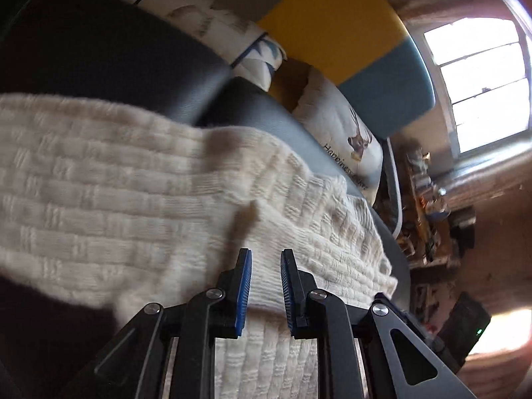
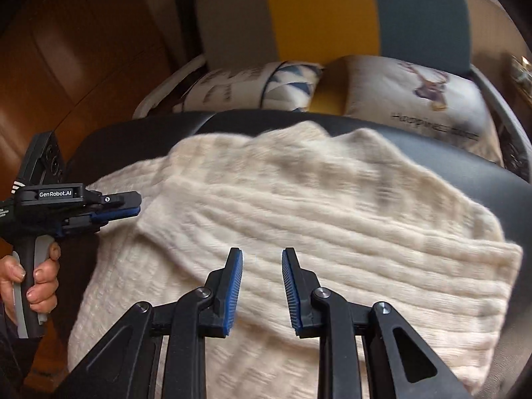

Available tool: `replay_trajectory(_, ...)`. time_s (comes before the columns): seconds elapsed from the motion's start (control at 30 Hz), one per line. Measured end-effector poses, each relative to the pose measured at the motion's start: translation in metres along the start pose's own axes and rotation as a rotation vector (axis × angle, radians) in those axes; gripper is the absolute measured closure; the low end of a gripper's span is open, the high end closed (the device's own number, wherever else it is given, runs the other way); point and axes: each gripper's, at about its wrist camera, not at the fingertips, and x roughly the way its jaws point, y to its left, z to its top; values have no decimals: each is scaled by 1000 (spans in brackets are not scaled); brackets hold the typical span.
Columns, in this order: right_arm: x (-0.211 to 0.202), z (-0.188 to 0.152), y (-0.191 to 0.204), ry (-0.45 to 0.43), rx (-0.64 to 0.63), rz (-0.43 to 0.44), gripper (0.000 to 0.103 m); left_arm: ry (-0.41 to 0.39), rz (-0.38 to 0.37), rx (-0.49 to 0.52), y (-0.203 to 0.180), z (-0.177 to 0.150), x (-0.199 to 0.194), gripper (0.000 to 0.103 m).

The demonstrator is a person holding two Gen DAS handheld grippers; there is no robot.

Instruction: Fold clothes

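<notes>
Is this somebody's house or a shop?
Most likely a home, a living room or bedroom. Printed cushions lean on a yellow and blue padded backrest, a cream knitted sweater lies on the dark seat, and there's a sunny window.

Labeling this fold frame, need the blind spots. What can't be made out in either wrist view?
- Sweater: its near end is cut off by the bottom edge and hidden by the right gripper; motion blur smears the knit.
- Cushion: its lettering is blurred in the right view.
- Shelf clutter: small and blurred in the left view.
- Left gripper: the sweater fills the gap behind its fingers; whether it is pinched is unclear.
</notes>
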Motion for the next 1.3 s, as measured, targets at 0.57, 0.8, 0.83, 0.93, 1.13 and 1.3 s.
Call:
replay_trajectory(0.57, 51, 13, 72, 68, -67, -24, 77, -205, 24, -173, 125, 0, -128, 86)
replay_trajectory(0.8, 27, -1, 80, -18, 31, 56, 77, -362, 139, -451, 265, -25, -231, 85)
replay_trajectory(0.83, 21, -6, 82, -31, 42, 85, 77, -384, 144, -488, 283, -28, -245, 84)
replay_trajectory(0.93, 10, -27, 89, -42, 61, 142, 77, -424, 104, -579, 322, -31, -271, 79)
replay_trajectory(1.13, 4, -72, 88, 5, 80, 100, 77, -433, -39, -731, 364, -26, -267, 67)
replay_trajectory(1.3, -4, -90, 65, 8, 159, 73, 77, -452, -129, -811, 377, -20, -246, 64)
